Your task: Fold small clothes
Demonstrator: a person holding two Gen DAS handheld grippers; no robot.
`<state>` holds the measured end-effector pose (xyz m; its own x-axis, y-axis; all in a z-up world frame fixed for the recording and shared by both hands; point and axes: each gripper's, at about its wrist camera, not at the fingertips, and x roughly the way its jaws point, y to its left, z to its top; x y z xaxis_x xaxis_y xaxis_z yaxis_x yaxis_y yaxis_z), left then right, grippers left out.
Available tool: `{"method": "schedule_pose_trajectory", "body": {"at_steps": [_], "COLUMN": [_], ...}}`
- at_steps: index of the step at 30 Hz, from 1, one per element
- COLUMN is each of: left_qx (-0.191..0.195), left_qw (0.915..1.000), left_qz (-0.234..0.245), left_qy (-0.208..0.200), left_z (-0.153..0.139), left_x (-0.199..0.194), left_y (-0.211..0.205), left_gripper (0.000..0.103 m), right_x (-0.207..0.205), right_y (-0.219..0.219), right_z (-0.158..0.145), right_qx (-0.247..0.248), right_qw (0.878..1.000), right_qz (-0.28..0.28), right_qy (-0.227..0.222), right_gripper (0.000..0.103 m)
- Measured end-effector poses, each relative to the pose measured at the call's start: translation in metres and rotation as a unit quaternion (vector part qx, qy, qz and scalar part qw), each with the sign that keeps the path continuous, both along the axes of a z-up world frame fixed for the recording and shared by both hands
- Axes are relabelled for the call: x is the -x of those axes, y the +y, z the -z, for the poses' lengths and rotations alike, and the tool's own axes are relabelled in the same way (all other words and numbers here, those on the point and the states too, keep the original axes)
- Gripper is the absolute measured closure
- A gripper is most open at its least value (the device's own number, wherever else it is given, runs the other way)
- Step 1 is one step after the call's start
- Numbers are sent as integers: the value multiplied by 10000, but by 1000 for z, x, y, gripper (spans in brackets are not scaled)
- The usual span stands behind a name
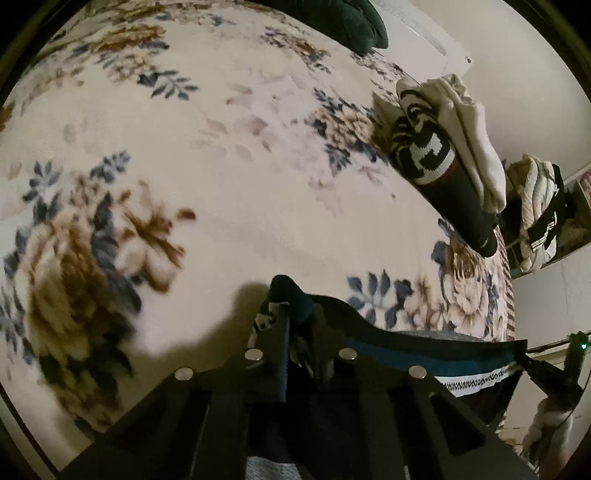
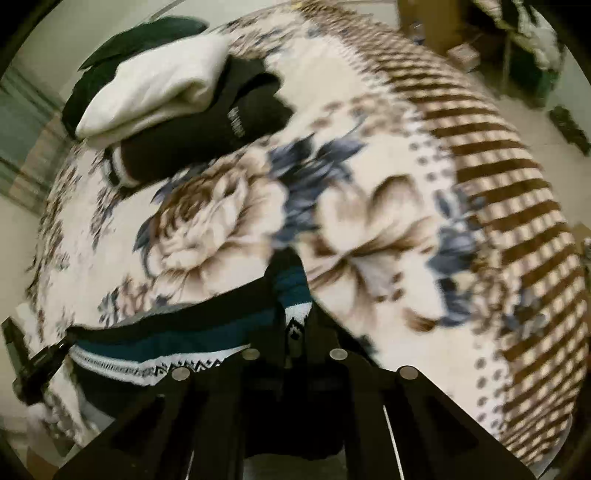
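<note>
Left wrist view: left gripper (image 1: 295, 314) is pinching one end of a dark sock (image 1: 424, 354) with teal stripe and white zigzag band, fabric bunched between the fingers; sock stretches off to the right, held above the floral blanket (image 1: 221, 166), to the right gripper (image 1: 535, 363), dark and small at frame edge. Pile of socks (image 1: 443, 155), white and black patterned, sits well apart toward the blanket's far right edge. Dark green cloth (image 1: 354, 26) at top. Right wrist view: right gripper (image 2: 295, 328) is clamped on the other end of the same sock, teal and white band poking up between the fingers; sock spans left to the left gripper (image 2: 44, 360). The pile (image 2: 177, 107) sits near upper left, white item on top of black one. Step, as I judge it: sock held taut between both grippers, fold not yet made. Next move likely calls for bringing the two ends together or laying it flat on the blanket first, keeping both pinches firm so it doesn't slip.
</note>
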<state>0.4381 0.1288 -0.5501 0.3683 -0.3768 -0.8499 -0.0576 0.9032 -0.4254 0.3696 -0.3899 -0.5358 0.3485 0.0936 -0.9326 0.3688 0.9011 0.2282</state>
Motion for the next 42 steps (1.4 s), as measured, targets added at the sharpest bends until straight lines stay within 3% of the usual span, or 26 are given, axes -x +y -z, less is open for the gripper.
{"method": "schedule_pose_trajectory", "body": {"at_steps": [9,12,15,17,18,19,20,21,22,26,32,33,34,35,40,42], "left_qx": [-318,-88,319,713,875,998,1145,1294,1359,982,463,361,301,124,-160,67], "left_qw": [9985,9972,9969,9947,9933,9917,9898,9881,9876,9913,9970,9975,9975,9973,9988,9973], "left_qz": [-381,-527,-583,-656,-679,-719,-747,-712,-610,-345,-27,54,141,206,-110,-421], "left_qy": [225,524,422,345,337,380,411,427,502,809,621,612,625,687,443,594], "left_z": [24,40,29,17,13,11,11,12,14,19,7,10,16,23,25,31], "left_x": [-22,-28,-19,-9,-6,-3,0,1,3,16,79,87,90,94,98,97], "left_y": [27,45,55,61,62,62,61,59,53,33,29,27,23,19,39,57], "left_gripper": [99,99,97,88,67,39,35,35,35,35,37,53,86,93,95,96], "right_x": [-4,-15,-21,-20,-17,-13,-8,-3,1,6,19,21,24,26,31,32], "right_y": [-9,-13,-14,-12,-13,-15,-17,-18,-19,-17,-7,-6,-5,-3,9,12], "right_z": [-4,14,33,30,26,21,16,13,11,17,8,7,7,7,11,10], "right_qx": [372,353,158,27,-51,-166,-267,-370,-504,-701,-670,-658,-641,-625,-499,-407], "right_qw": [9986,9983,9984,9988,9988,9988,9988,9985,9981,9966,9971,9972,9973,9974,9975,9978], "right_qz": [375,429,363,252,268,280,294,316,318,304,257,249,245,236,120,53], "right_qy": [-18,158,400,427,414,356,293,232,176,325,247,248,252,265,481,515], "right_gripper": [96,96,95,94,90,83,74,55,51,51,51,51,51,51,51,51]}}
